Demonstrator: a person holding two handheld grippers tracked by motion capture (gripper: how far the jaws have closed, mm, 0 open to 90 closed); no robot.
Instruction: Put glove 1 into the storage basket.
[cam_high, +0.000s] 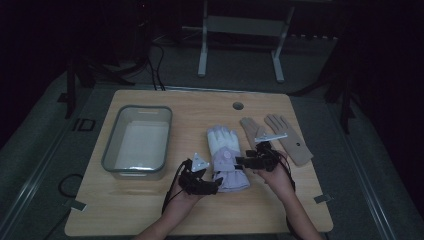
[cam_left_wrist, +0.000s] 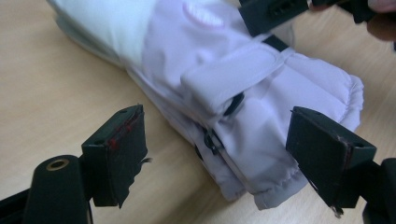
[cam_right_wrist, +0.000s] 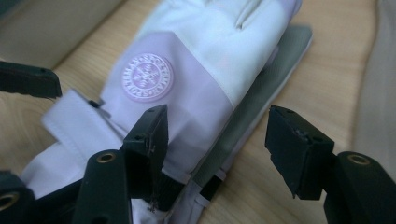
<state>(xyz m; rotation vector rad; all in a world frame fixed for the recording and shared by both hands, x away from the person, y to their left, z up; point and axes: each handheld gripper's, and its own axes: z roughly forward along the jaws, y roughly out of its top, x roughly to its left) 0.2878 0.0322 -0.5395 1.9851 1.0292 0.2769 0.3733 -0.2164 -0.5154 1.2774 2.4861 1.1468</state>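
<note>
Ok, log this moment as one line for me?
left gripper: open, jaws astride cuff of lilac ski glove | right gripper: open, over glove's edge | tan gloves: flat on table | grey bin: left of glove

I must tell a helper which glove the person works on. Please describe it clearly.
On the wooden table, right of the clear bin, lies the padded glove. Unlike the flat tan gloves beside it, it is white and lilac, with a round badge.
</note>
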